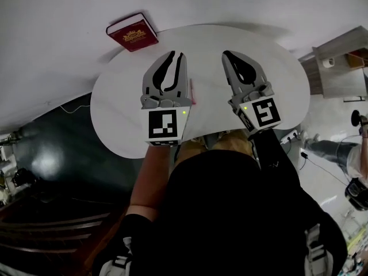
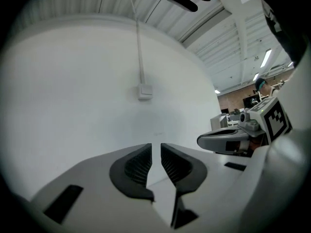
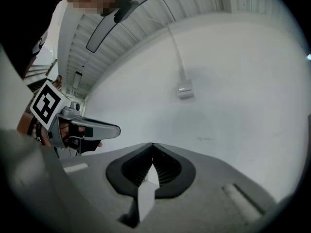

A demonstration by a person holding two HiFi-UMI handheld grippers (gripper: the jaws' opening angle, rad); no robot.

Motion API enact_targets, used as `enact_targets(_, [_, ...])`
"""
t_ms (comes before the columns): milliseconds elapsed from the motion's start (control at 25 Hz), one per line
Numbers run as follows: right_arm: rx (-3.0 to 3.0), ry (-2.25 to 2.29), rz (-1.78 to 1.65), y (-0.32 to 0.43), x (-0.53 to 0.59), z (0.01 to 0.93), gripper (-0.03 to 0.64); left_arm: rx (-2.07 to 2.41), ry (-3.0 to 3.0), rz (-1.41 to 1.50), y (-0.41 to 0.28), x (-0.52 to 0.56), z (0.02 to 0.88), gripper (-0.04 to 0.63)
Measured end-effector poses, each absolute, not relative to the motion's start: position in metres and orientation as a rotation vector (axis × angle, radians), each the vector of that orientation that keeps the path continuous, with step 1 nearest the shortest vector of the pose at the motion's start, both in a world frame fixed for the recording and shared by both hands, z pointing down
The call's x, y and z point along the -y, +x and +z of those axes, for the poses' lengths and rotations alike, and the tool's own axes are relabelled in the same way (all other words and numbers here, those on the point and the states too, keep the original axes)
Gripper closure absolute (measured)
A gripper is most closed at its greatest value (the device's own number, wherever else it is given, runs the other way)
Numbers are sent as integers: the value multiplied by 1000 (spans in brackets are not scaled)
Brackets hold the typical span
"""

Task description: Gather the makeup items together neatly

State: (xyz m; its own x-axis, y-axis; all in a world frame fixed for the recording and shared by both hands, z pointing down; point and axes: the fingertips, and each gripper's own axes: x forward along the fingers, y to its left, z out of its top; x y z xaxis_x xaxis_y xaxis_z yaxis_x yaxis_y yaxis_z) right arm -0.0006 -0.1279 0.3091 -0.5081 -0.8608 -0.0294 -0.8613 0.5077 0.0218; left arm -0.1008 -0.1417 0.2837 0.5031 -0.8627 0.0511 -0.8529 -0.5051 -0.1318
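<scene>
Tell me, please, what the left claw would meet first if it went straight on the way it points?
Probably the plain white wall, below its small white box; nothing shows ahead of the left claw before it, depth unclear.

thin pink item on the white counter largely hidden behind the left gripper, too slim to identify, counter's near edge covered by the person's dark torso, second person cut off at right edge

I read no legible text, number or brand in any view. The red book at the far left edge of the white table carries a gold cover stamp, too small to read.
</scene>
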Motion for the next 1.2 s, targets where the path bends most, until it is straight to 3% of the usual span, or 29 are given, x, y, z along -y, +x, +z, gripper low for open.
enact_targets(840, [-2114, -2335, 92, 295, 45, 312, 612, -557, -2957, -160, 212, 100, 322, 538])
enact_targets(1200, [-2102, -2332, 15, 339, 54, 325, 612, -100, -2977, -691, 269, 75, 420, 536])
